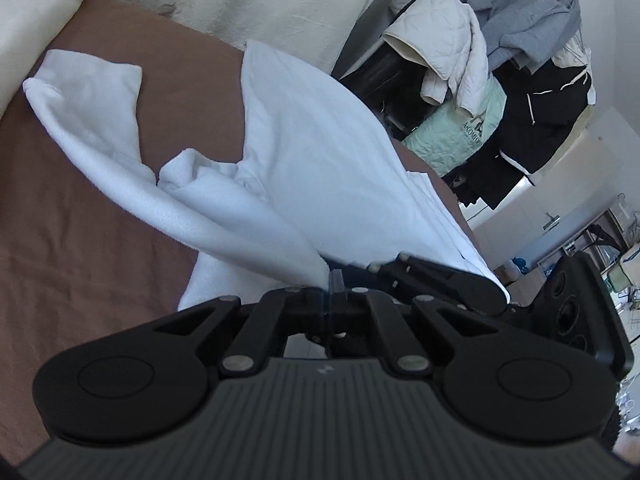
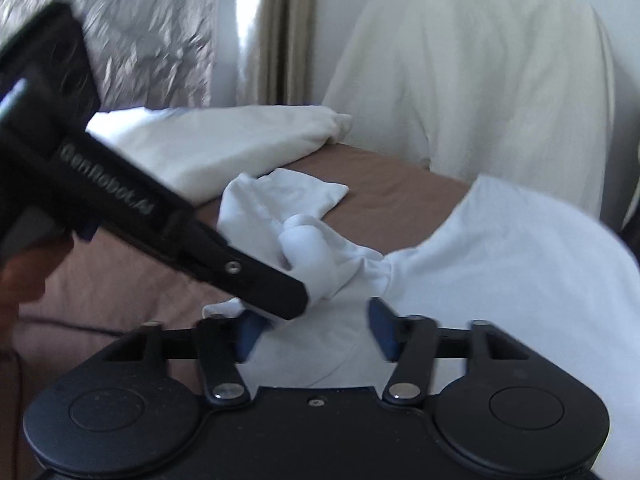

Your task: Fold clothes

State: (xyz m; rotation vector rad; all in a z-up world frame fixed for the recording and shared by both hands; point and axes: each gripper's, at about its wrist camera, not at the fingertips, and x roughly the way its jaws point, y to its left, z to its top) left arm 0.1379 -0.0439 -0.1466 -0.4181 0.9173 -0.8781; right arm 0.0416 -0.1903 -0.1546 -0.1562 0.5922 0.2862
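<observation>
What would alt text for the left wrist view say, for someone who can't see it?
The left claw, shut, pinches a bunched edge of a white garment lifted off a brown bedsheet. The right claw reaches in beside it. Behind, jackets are piled near the wall.
</observation>
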